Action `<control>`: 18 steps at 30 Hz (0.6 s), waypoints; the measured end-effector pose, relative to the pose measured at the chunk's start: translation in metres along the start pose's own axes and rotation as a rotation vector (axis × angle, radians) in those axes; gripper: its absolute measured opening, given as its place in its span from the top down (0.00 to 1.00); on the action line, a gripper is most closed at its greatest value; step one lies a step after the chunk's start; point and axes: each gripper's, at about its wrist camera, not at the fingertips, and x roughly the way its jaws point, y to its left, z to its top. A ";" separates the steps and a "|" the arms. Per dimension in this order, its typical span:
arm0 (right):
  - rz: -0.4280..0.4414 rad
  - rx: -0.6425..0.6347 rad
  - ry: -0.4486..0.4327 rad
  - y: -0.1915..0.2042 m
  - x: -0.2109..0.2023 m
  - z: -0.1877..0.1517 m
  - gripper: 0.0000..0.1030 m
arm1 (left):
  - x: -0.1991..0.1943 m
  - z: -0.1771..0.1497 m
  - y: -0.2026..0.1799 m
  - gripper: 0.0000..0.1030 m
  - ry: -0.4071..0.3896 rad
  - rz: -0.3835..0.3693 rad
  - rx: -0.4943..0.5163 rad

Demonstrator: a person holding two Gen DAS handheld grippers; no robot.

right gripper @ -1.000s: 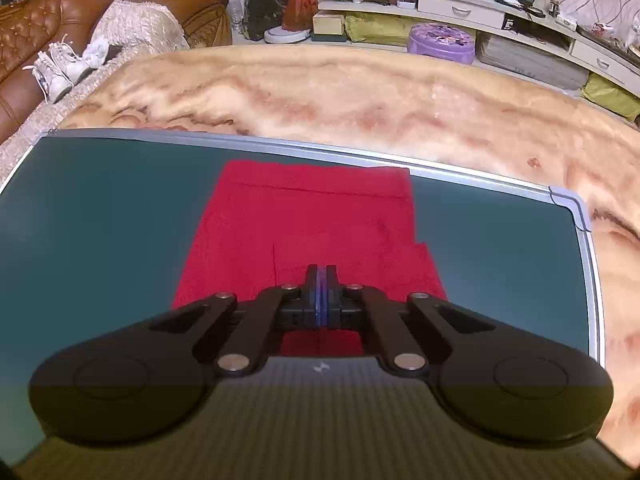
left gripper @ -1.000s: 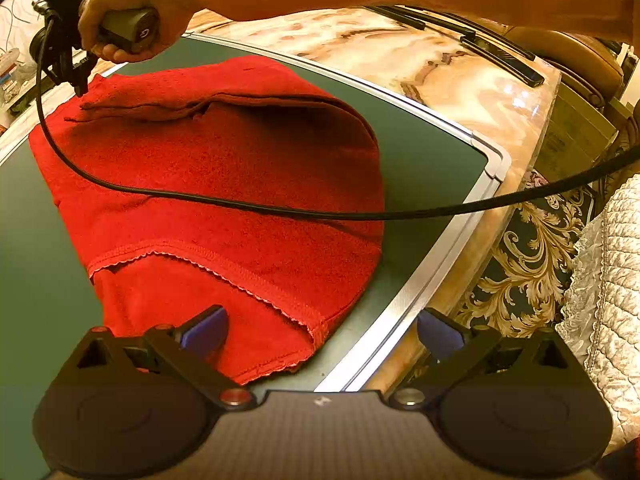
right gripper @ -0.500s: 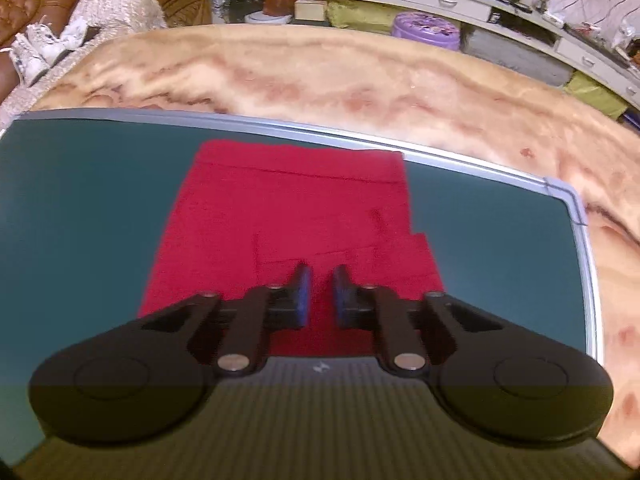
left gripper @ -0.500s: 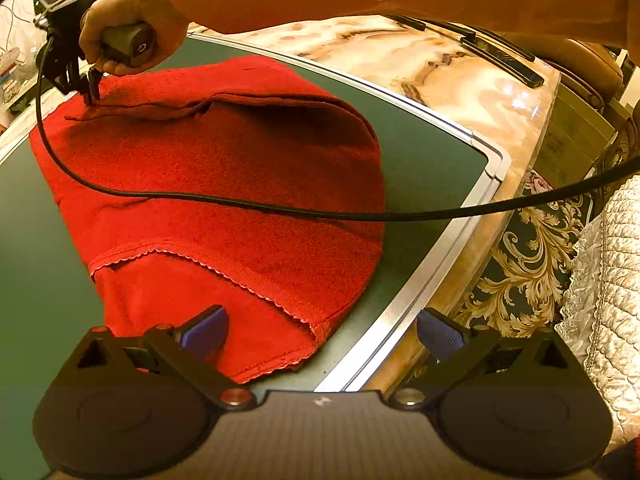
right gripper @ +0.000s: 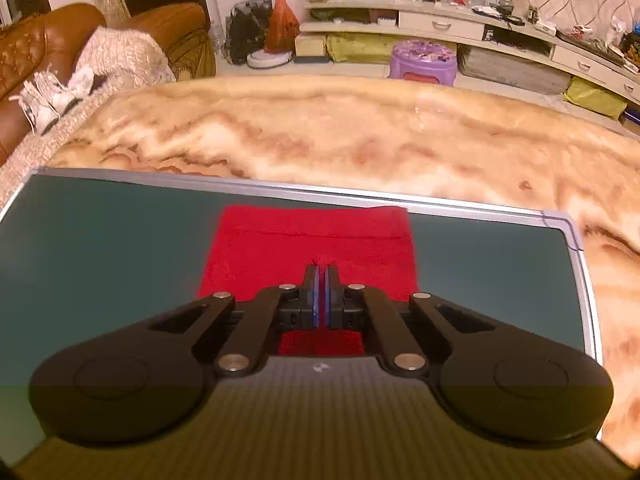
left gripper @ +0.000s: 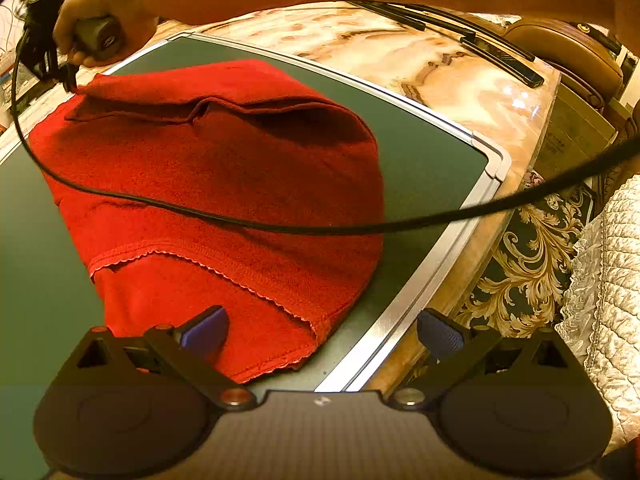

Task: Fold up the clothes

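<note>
A red knitted garment (left gripper: 224,184) lies partly folded on the dark green mat (left gripper: 424,160). Its scalloped hem runs across the near part. My left gripper (left gripper: 322,330) hovers open over the garment's near corner and the mat's metal rim, with nothing between its pads. At the far left a hand holds my right gripper (left gripper: 66,76), whose tips pinch the garment's far edge and raise it a little. In the right wrist view the right gripper (right gripper: 320,276) has its jaws closing, almost together, with a nub of the red garment (right gripper: 280,248) between the pads.
A black cable (left gripper: 280,224) sags across the garment from the right gripper. The mat rests on a marbled table (right gripper: 360,140) and its framed corner (left gripper: 492,160) sits near the table's edge. A brown sofa (right gripper: 48,52) and a purple stool (right gripper: 424,60) stand beyond.
The right gripper's jaws parted slightly half a second ago and have closed again on the garment's edge. That edge now stands lifted off the mat. The left gripper has stayed still.
</note>
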 end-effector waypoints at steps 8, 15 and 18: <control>0.014 0.013 0.073 0.007 0.028 -0.006 0.81 | 0.001 0.000 -0.001 0.00 -0.002 -0.003 0.002; 0.045 0.038 0.103 -0.001 0.018 -0.010 0.65 | 0.002 0.001 0.000 0.00 -0.003 -0.001 0.001; 0.028 0.000 0.119 0.008 0.022 -0.014 0.64 | 0.002 0.000 0.000 0.00 -0.004 -0.001 0.002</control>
